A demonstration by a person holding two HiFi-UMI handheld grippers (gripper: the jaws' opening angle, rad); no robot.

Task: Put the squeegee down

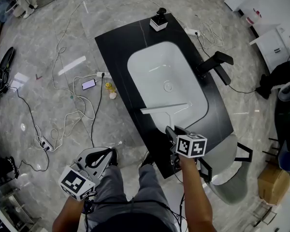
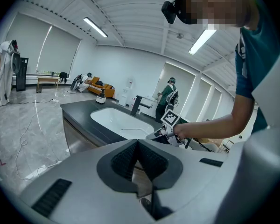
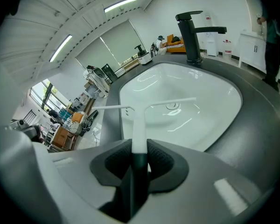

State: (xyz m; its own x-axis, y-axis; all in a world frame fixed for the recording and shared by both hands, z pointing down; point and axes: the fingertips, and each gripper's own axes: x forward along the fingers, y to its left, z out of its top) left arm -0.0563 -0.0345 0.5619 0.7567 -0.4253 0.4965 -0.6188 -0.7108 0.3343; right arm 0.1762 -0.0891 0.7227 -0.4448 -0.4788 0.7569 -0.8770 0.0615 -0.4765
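Head view: your right gripper (image 1: pixel 173 133) holds squeegee (image 1: pixel 163 108) at its 12 o'clock, blade lying across near rim of sink (image 1: pixel 154 66). Not put down yet; lowering and release left, by my reading. Your left gripper (image 1: pixel 100 157) off counter (image 1: pixel 117 38), at 8 o'clock, idle.

Left gripper view: jaws pressed together, nothing between.

Right gripper view: jaws partly spread, pinching squeegee handle. Whether blade touches rim, cannot tell.
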